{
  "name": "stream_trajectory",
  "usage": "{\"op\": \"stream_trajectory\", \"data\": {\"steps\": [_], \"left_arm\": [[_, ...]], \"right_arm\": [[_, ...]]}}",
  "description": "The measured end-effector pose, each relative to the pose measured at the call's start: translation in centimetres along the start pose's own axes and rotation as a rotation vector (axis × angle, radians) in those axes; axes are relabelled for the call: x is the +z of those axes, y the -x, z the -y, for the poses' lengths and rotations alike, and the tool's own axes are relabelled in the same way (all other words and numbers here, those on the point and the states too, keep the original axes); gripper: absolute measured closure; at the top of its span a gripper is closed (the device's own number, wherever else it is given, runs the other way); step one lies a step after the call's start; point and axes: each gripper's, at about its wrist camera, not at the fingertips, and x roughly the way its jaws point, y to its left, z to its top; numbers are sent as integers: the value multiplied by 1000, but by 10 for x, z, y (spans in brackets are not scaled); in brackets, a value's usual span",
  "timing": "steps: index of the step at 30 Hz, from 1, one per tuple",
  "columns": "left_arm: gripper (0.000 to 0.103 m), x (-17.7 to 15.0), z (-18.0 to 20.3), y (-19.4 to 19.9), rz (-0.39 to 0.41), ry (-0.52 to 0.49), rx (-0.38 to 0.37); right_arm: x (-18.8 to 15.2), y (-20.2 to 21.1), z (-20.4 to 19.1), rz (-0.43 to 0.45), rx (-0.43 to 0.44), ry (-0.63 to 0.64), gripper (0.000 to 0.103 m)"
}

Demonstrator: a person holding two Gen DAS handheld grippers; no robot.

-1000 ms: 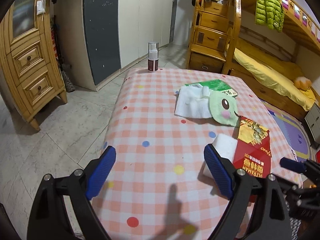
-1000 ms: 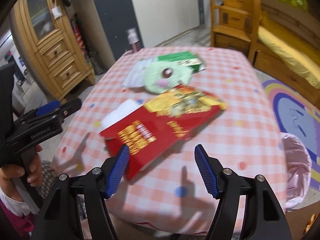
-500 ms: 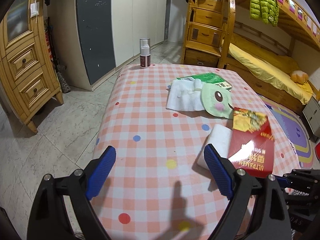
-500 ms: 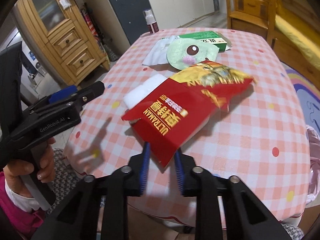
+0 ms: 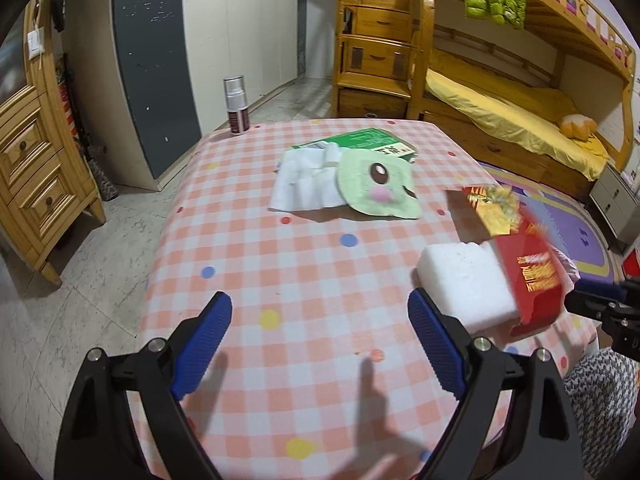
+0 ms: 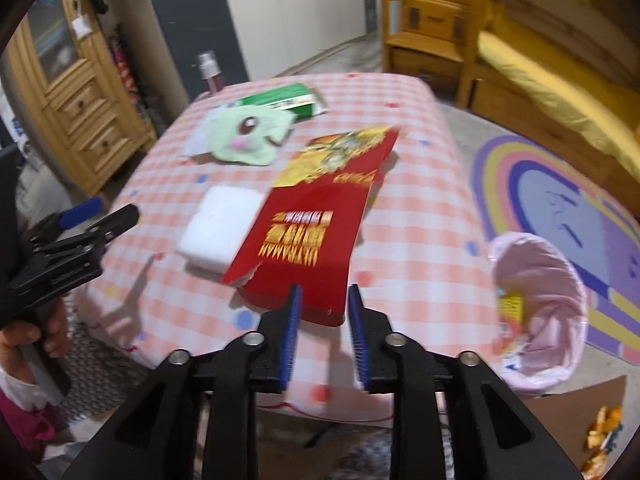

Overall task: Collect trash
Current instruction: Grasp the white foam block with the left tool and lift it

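Between our right gripper's (image 6: 323,312) fingers, the red snack bag (image 6: 316,224) is pinched above the table's (image 6: 416,240) near right corner. Our left gripper (image 5: 320,344) hovers with fingers spread, holding nothing. Some wrappers lie in the pink bin (image 6: 540,304); foam block (image 5: 464,280), green mask (image 5: 376,188), tissue and box remain.

Even indoor light, strong fisheye warp, right view blurred.
From my left wrist view things are sharp, except the red packet (image 5: 528,276) smearing at right; the left gripper (image 5: 320,344) throws soft finger shadows onto the checked tablecloth (image 5: 312,264), so light comes from above and behind. Right wrist view is motion-blurred throughout, the pink bin (image 6: 540,304) soft. Black vignette rounds my corners; furniture edges bow.
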Motion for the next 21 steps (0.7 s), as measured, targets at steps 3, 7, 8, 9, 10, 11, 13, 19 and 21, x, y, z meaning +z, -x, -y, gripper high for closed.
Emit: {"op": "stream_trajectory", "data": {"steps": [3,7,8,9,10,11,13,19,21], "left_arm": [[16,-2,8,1,0,-14,-21],[16,-4,25,1,-7,-42,-88],[18,-5,31,-1,-11,-53,-109],[19,-6,37,-2,-12,-71,-126],[24,-6,42,-4,-10,-87,-138],[30,-6,48,-7,-13,-110,-151],[38,-5,57,-17,-41,-133,-179],[76,1,59,-34,-107,-81,-327],[78,-1,60,-34,-108,-75,-328]], "right_arm": [[-1,1,5,21,-24,2,46],[0,3,9,45,-22,-18,45],[1,2,10,46,-20,-18,45],[1,2,9,46,-22,-14,45],[0,1,9,41,-27,-6,45],[0,1,8,39,-31,-4,46],[-1,1,10,39,-31,-13,47],[-5,3,16,44,-19,-32,47],[-6,2,18,41,-8,-42,47]]}}
